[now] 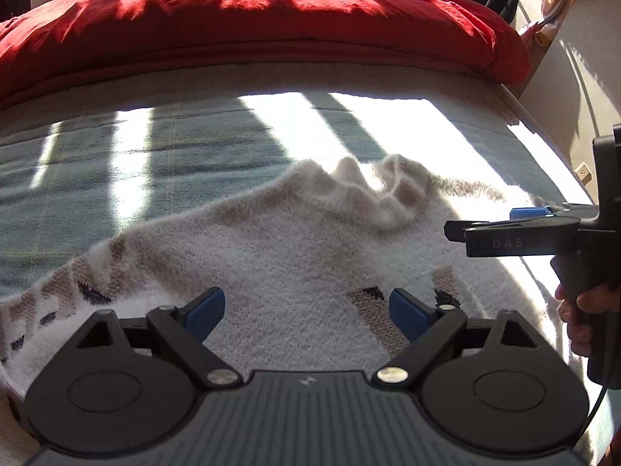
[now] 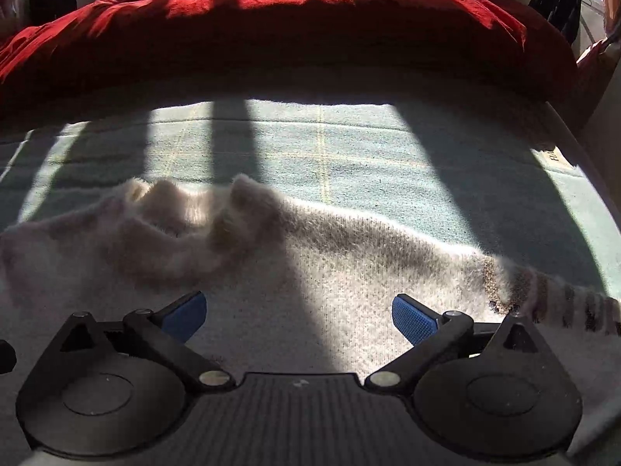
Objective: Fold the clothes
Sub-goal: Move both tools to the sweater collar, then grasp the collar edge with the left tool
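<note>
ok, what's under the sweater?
The fuzzy white sweater lies spread on a green plaid blanket, visible all around it. Whatever lies directly beneath the knit is covered.

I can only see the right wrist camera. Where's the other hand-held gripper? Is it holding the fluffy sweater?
Observer: No. The left hand-held gripper is open over the body of the sweater, with nothing pinched.
Operator: Does the sweater have another stripy sleeve?
Observer: Yes. The left sleeve stretches out to the left on the bed, with brown and dark marks.
Operator: Who's holding my gripper?
Observer: The left wrist view shows a hand holding the right hand-held gripper from below, at the sweater's right side.
</note>
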